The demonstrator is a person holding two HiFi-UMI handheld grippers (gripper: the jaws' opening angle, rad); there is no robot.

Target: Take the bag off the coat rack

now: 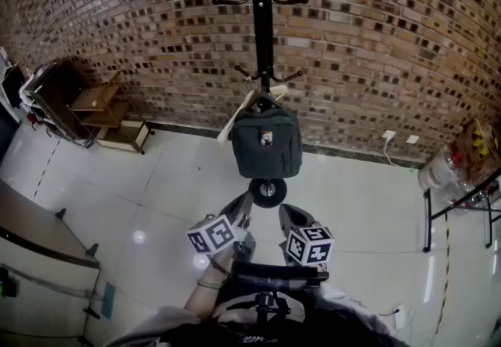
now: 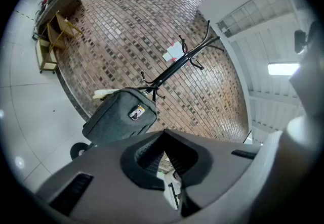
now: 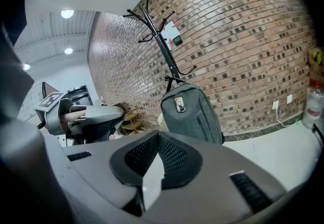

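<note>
Jaws of left gripper (image 2: 163, 135) and right gripper (image 3: 158, 135) sitting closed, gripping nothing. Bag (image 3: 191, 113) hanging ahead of both, well apart, strap seemingly looping over lower hook of coat rack (image 3: 160, 41). Risk: strap snagging, rack tipping toward grippers, if pulling outward before lifting.

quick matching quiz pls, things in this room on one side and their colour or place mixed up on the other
Things:
1. bag
2. coat rack
3. wooden shelf
4. clear plastic bottle

Descriptions:
A. black, upright in front of the brick wall
B. far left of the head view, by the wall
C. grey, hanging low on the rack
D. far right of the head view, by the wall

Pairs: 1-C, 2-A, 3-B, 4-D
</note>
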